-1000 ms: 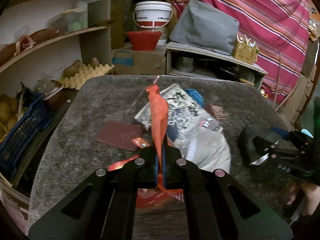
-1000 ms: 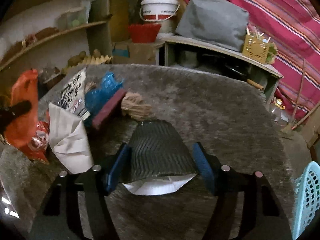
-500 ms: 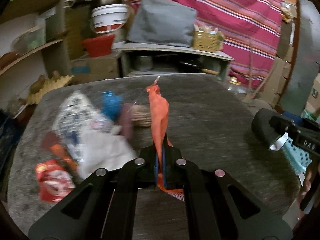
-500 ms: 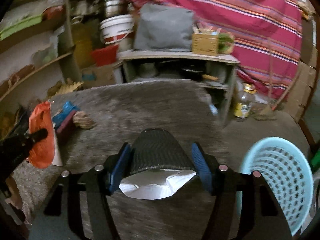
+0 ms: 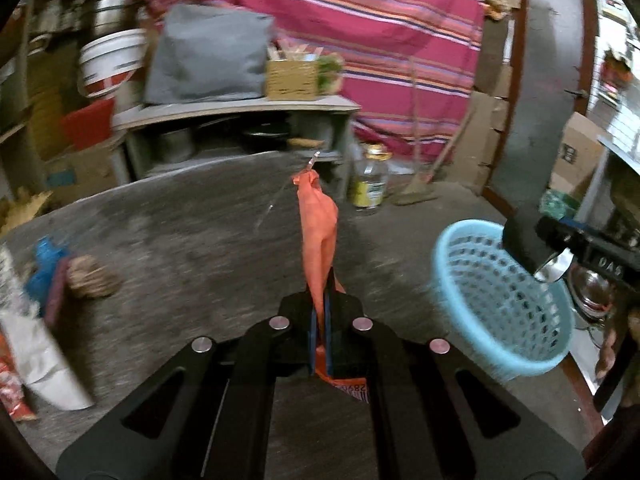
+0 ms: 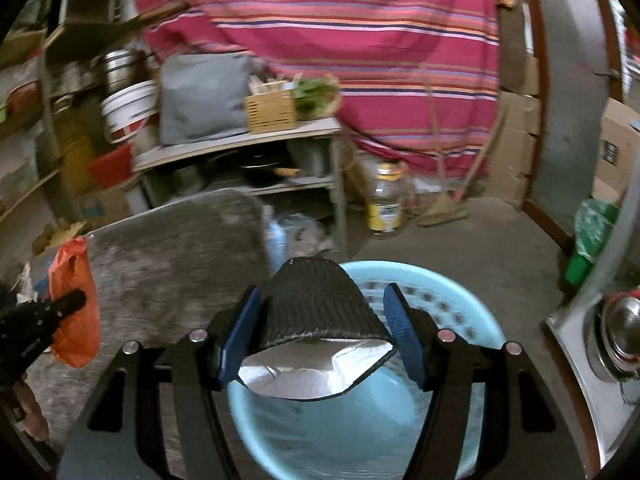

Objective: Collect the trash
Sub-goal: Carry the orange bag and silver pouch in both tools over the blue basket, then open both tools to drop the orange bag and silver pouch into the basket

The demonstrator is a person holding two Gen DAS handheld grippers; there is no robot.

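Note:
My left gripper (image 5: 319, 322) is shut on an orange plastic wrapper (image 5: 318, 236) that stands up from the jaws above the grey table (image 5: 192, 216); it also shows in the right wrist view (image 6: 74, 300). My right gripper (image 6: 320, 338) is shut on a black foil-lined pouch (image 6: 316, 312) and holds it over the light blue basket (image 6: 460, 420). The basket (image 5: 492, 300) sits beside the table's right edge, with the right gripper (image 5: 560, 248) above its far rim.
More trash lies at the table's left: a white paper bag (image 5: 36, 356), a brown twine ball (image 5: 90, 278), a blue wrapper (image 5: 44, 256). A shelf unit (image 5: 240, 128), a glass jar (image 5: 370, 184) and a broom (image 5: 432, 168) stand beyond the table.
Both grippers have swung right with their loads. The right gripper and pouch moved from over the table to above the blue basket. The left gripper now faces the table's right edge.

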